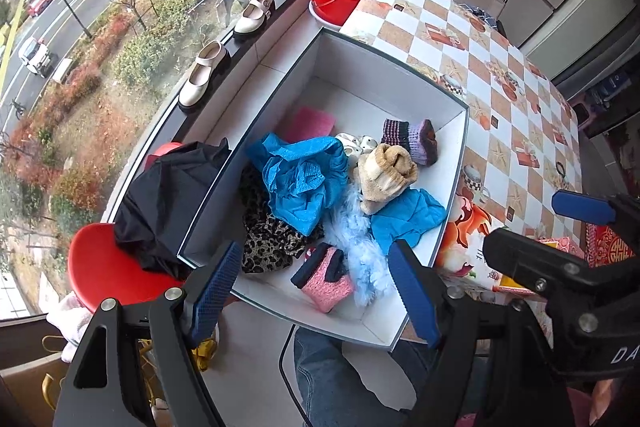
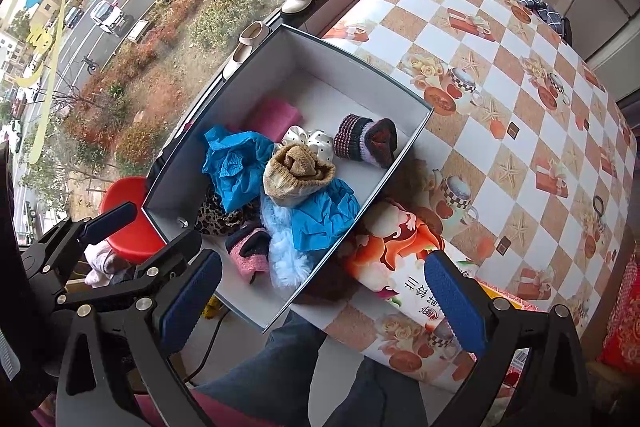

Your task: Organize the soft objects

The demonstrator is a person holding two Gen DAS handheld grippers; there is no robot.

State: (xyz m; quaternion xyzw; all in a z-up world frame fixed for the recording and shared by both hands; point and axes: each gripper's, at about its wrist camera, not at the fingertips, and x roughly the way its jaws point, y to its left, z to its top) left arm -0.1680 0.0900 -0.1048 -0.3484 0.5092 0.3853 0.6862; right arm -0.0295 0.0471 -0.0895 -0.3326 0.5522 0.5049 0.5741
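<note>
The large white cardboard box with a dark rim [image 1: 400, 65] sits beside the table under a checkered, tea-cup-patterned oilcloth [image 1: 500, 79], and it already holds what looks like most of the soft things, so the gathering seems largely done; what is left, as far as can be judged, is tidying the heap, since the items lie tumbled rather than sorted. Outside the box, against its window-side wall, a crumpled black cloth [image 1: 168, 199] rests on a red plastic stool [image 1: 104, 267] and may still need to go in. Inside, from biggest down: two rumpled bright-blue cloths [image 1: 300, 175], a leopard-print fabric [image 1: 268, 239] under them, a fluffy pale-blue strip [image 1: 356, 243], a rolled beige fuzzy sock [image 1: 386, 169], a pink knit piece with dark trim [image 1: 326, 281] near the box's front, a striped purple knit cuff [image 1: 412, 139] and a flat pink pad [image 1: 312, 123] toward the back. The left gripper [image 1: 316, 291] hovers over the box's near end, jaws spread wide and empty; the right gripper [image 2: 320, 299] hangs over the box's table-side corner, likewise agape and holding nothing.
</note>
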